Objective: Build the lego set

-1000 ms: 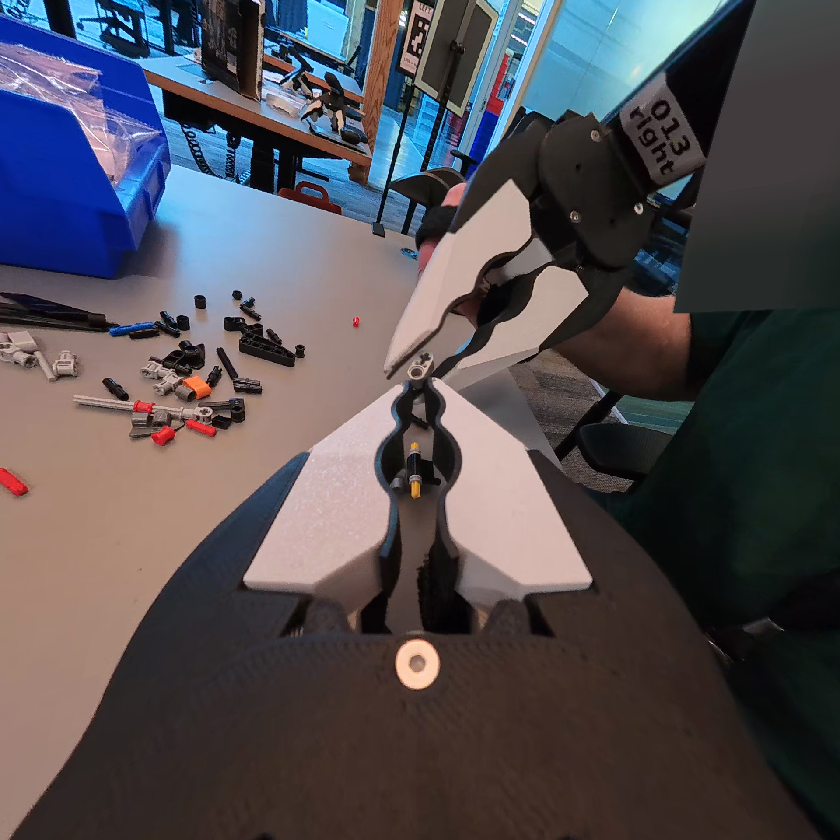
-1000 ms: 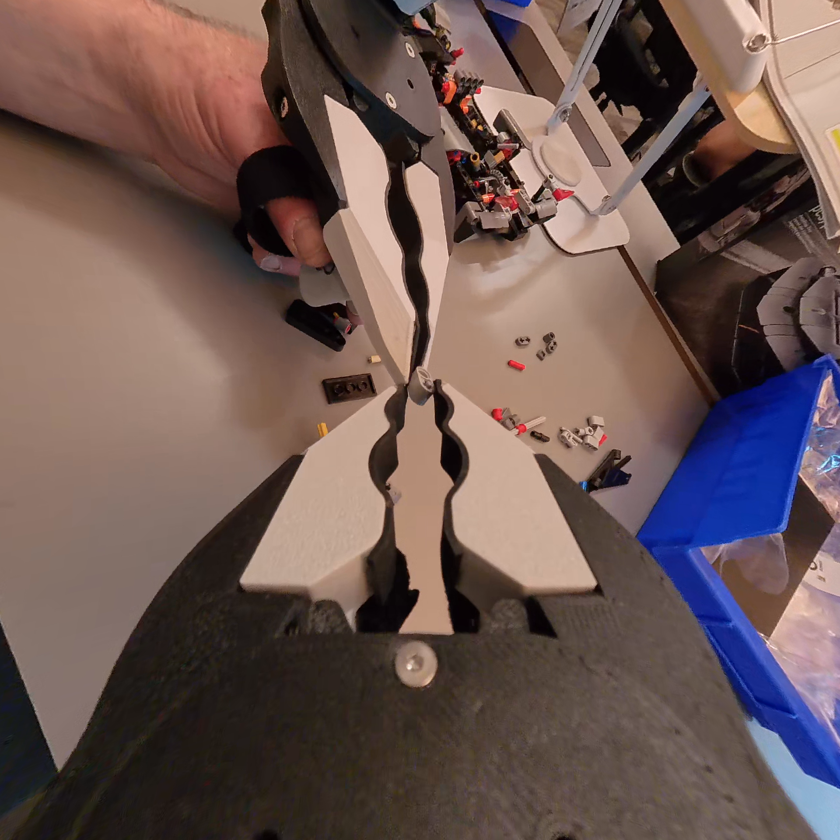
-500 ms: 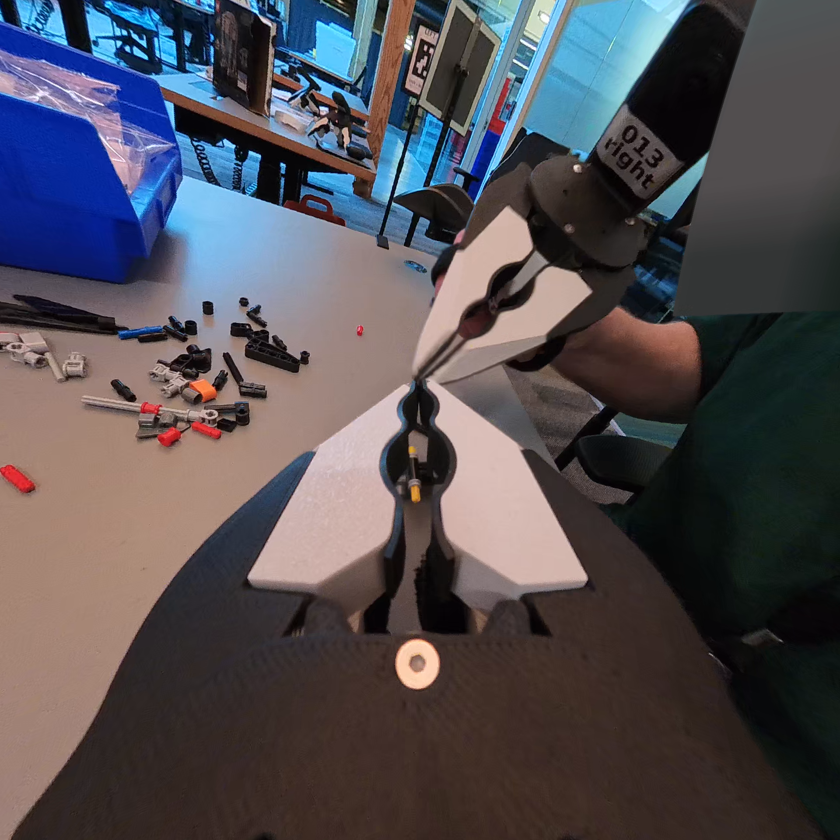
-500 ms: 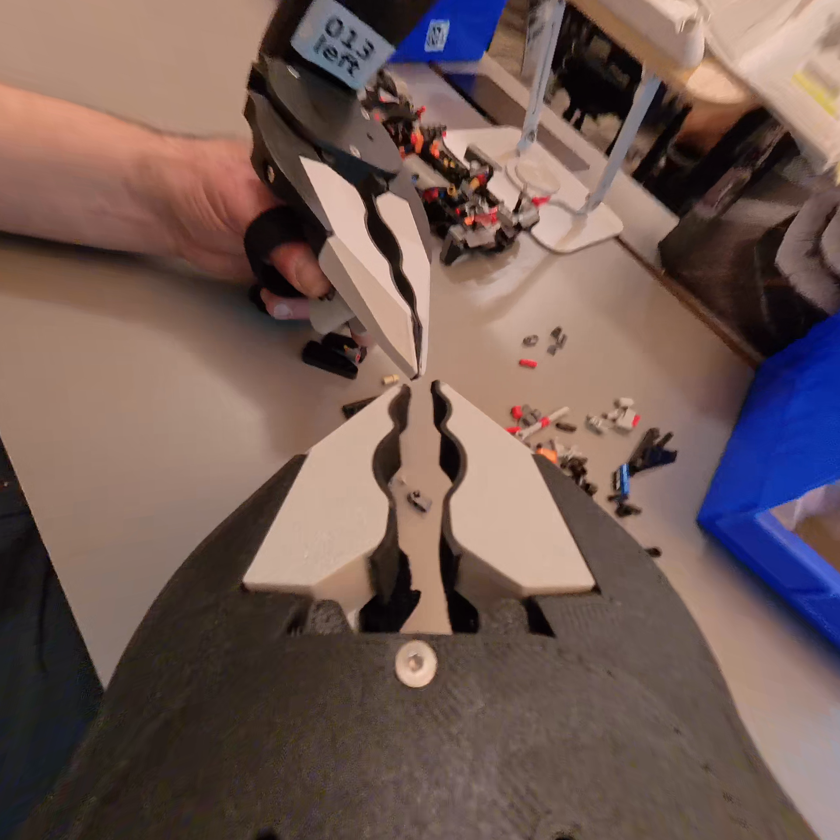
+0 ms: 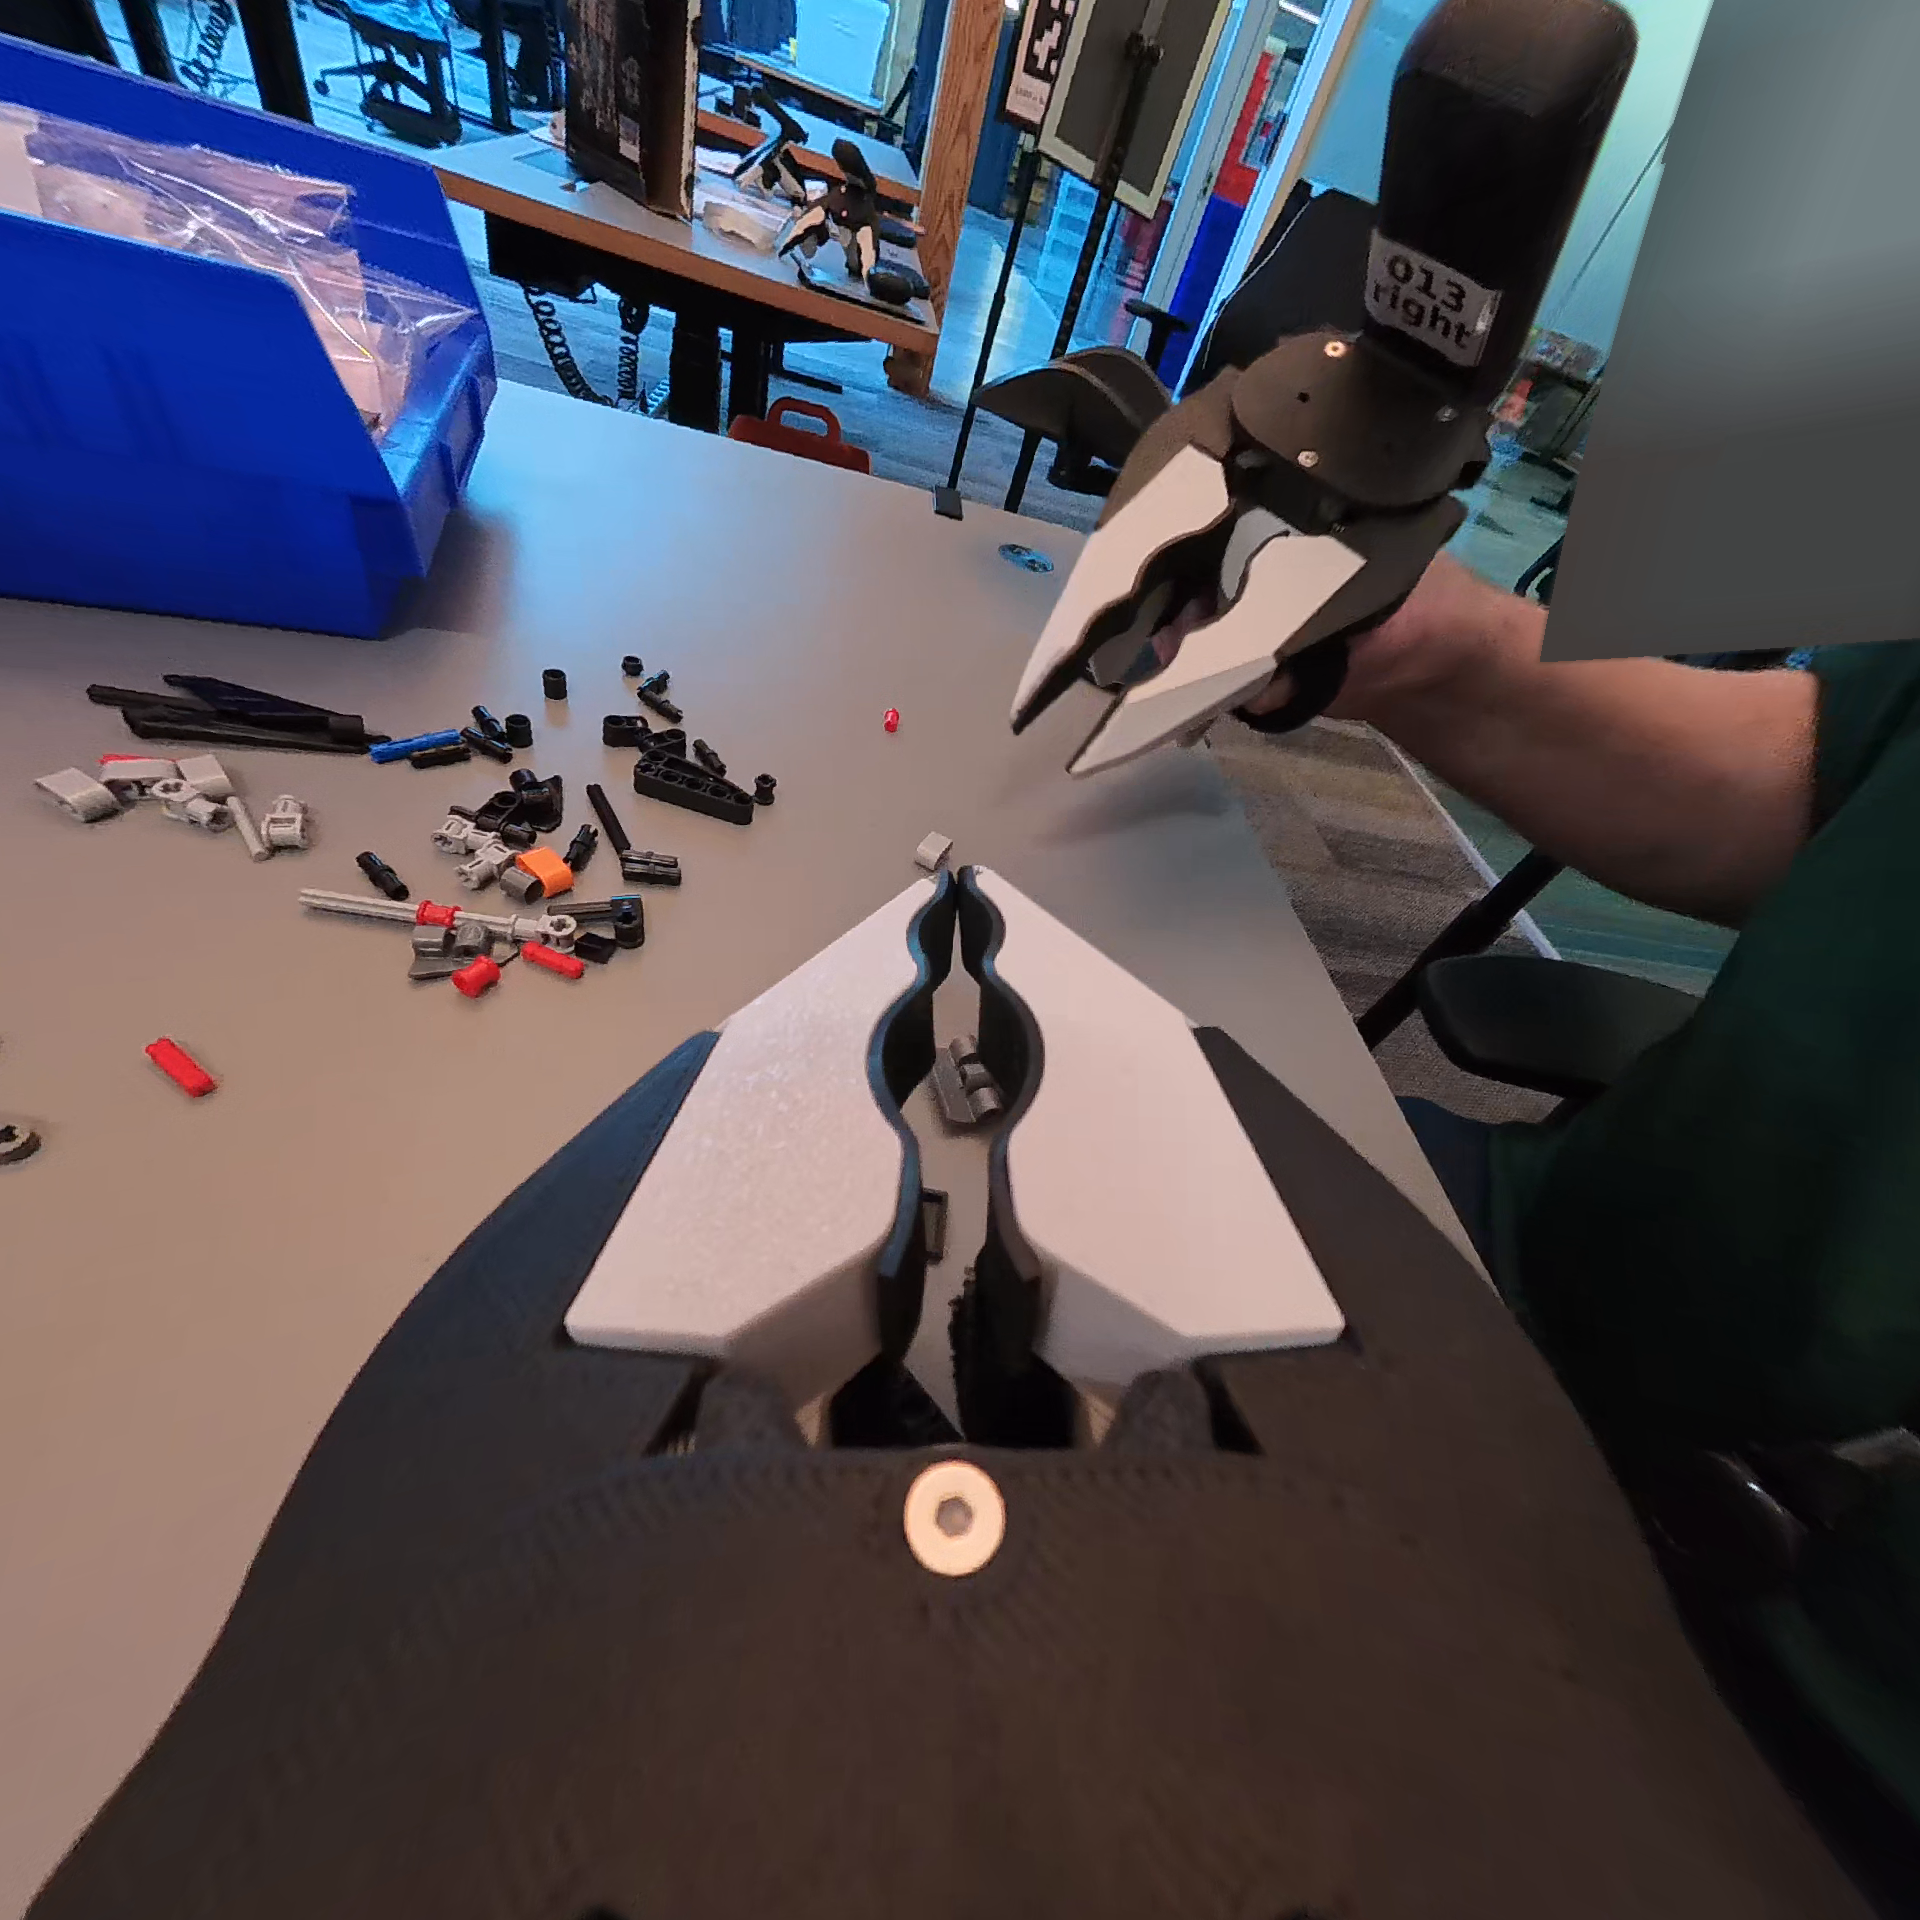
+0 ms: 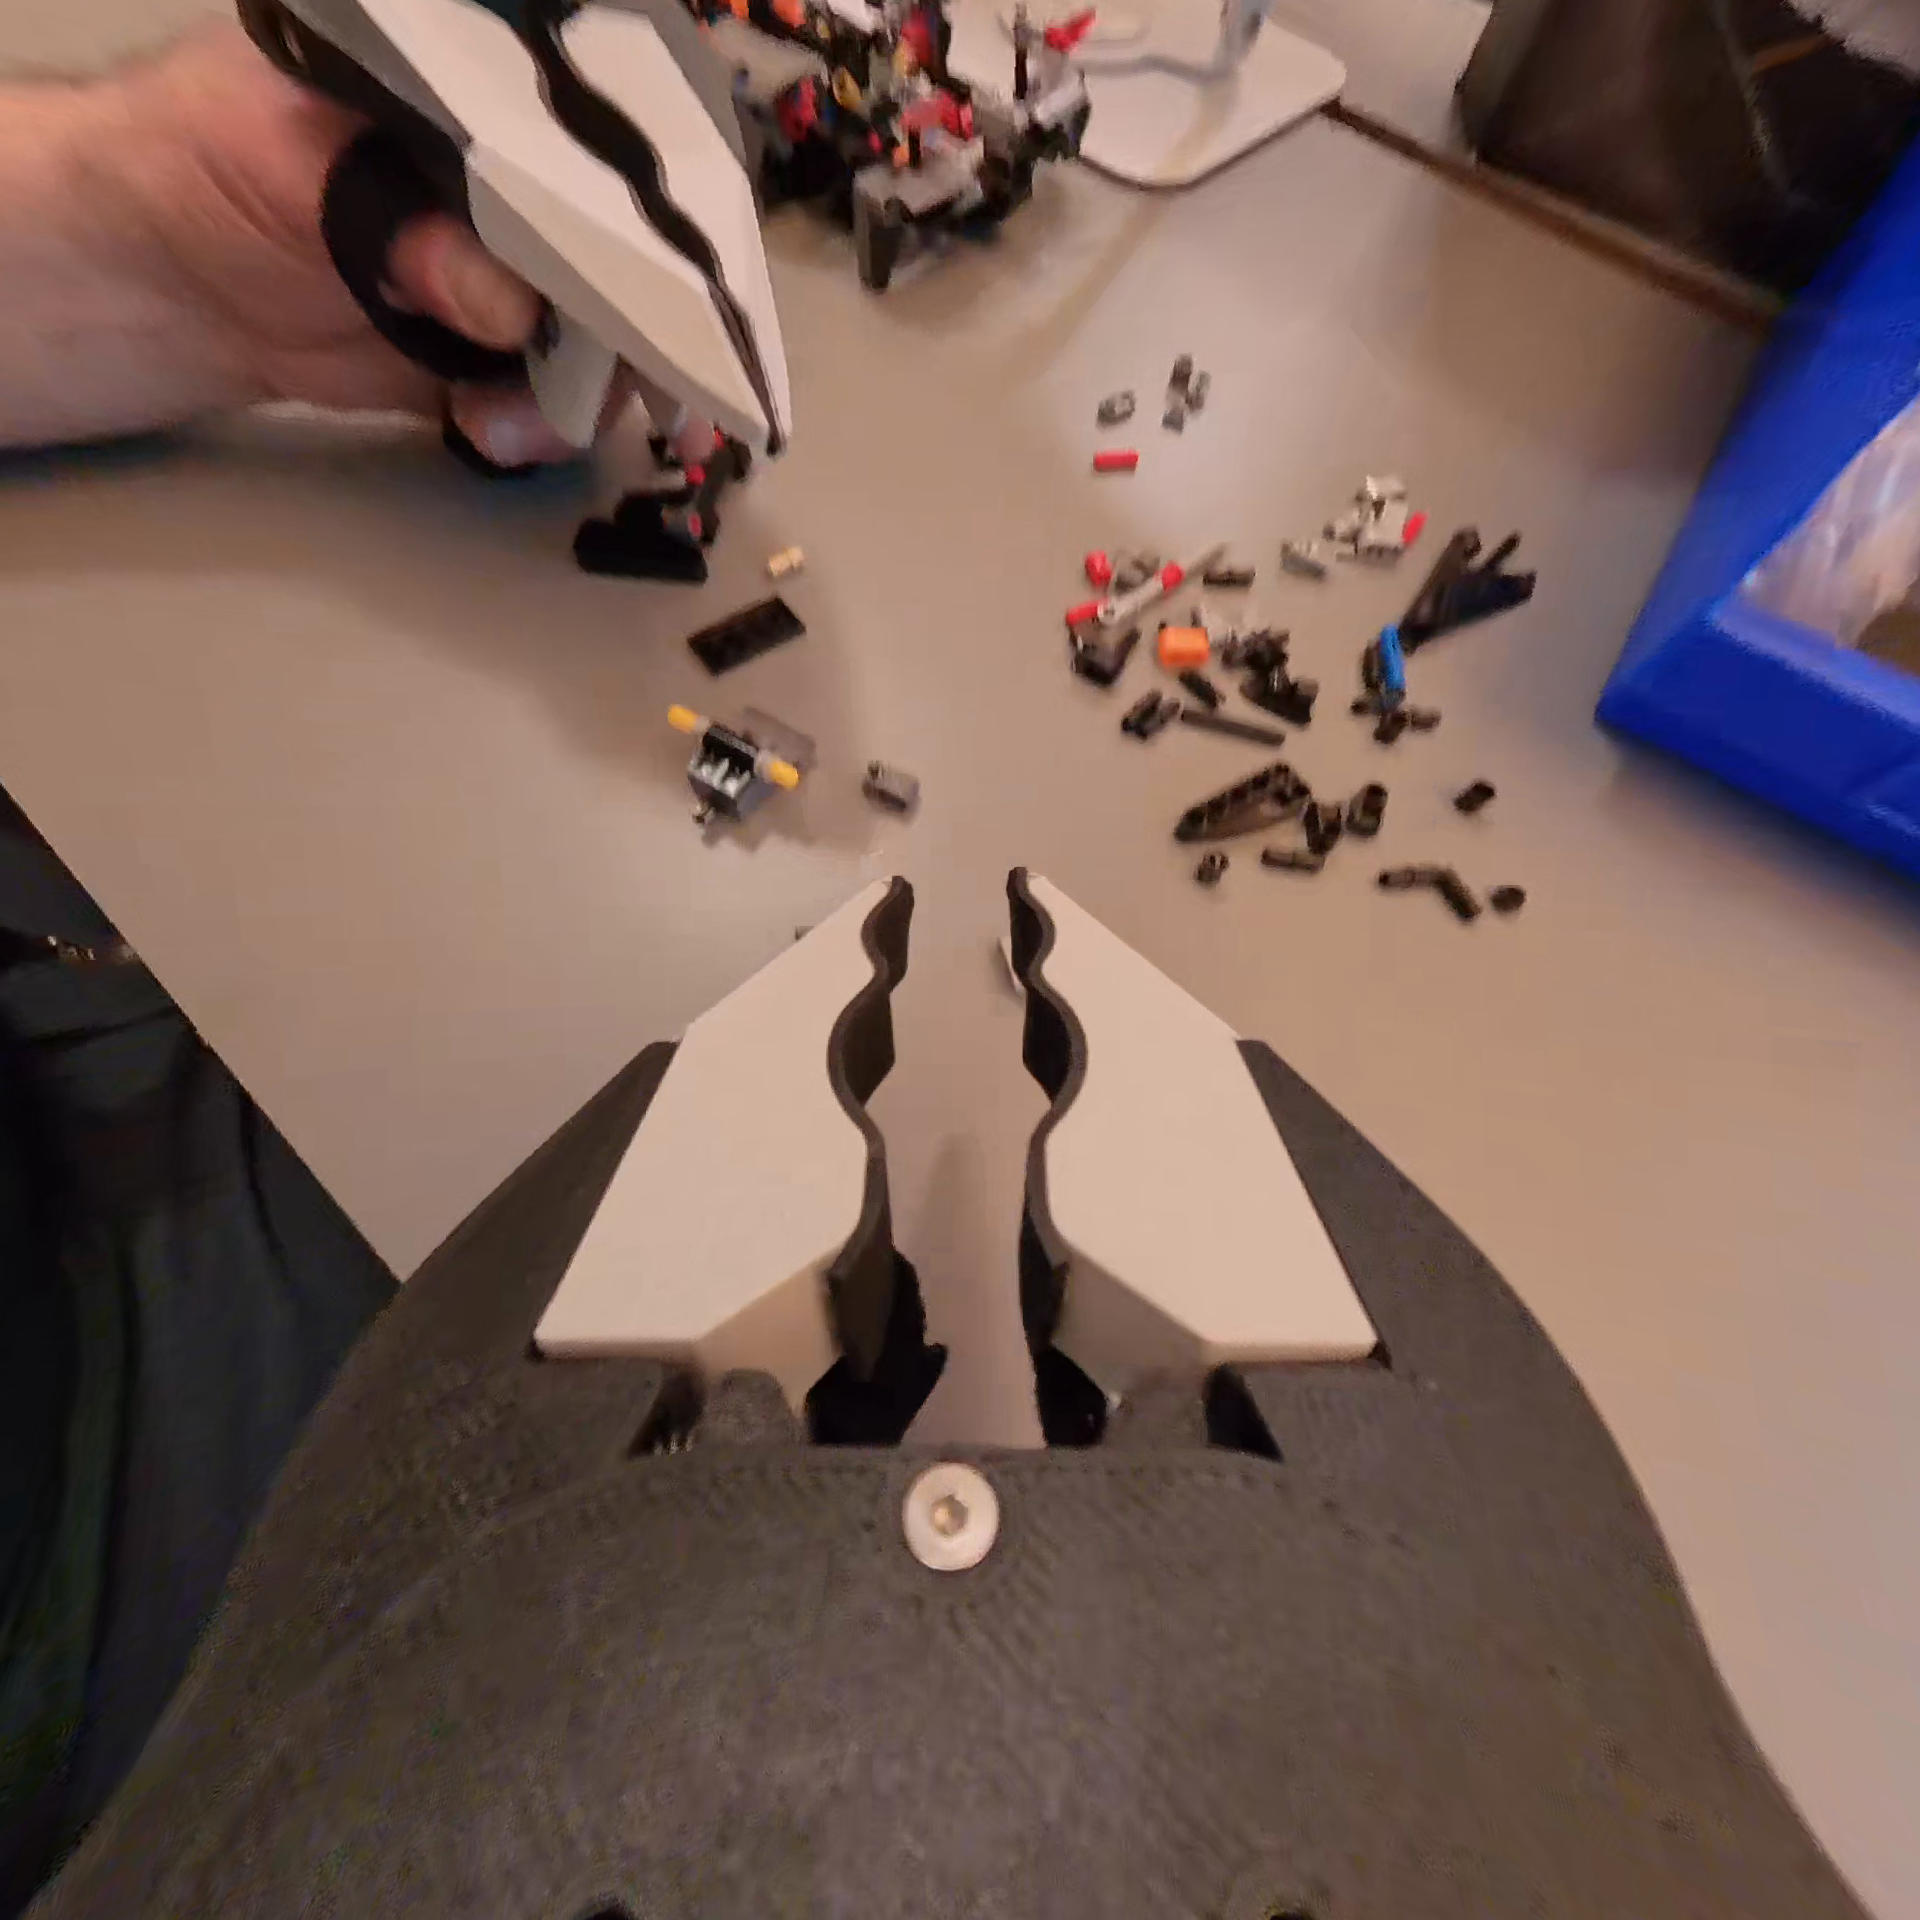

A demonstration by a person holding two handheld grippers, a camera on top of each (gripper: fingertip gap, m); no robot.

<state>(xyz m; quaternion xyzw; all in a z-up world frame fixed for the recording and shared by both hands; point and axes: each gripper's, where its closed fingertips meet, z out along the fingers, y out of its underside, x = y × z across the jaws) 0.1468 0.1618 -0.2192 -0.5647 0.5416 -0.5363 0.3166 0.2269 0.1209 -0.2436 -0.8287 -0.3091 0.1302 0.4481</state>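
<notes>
Both grippers raised over the grey table (image 6: 312, 727)

Our left gripper (image 5: 956, 878) is pressed together, empty; right gripper (image 6: 961, 883) spread. The small grey-and-yellow lego sub-assembly (image 6: 740, 771) lies below; a careless descent could scatter the loose pieces (image 6: 1247, 665).

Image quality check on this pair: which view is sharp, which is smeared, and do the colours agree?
Left wrist view: sharp, bluish daylight cast, soft shadow on the table under the right tongs, wide-angle bending at the edges. Right wrist view: warmer, beige cast; motion blur smears the hand, the left tongs and the partly built model, while the loose pieces are only slightly soft.
</notes>
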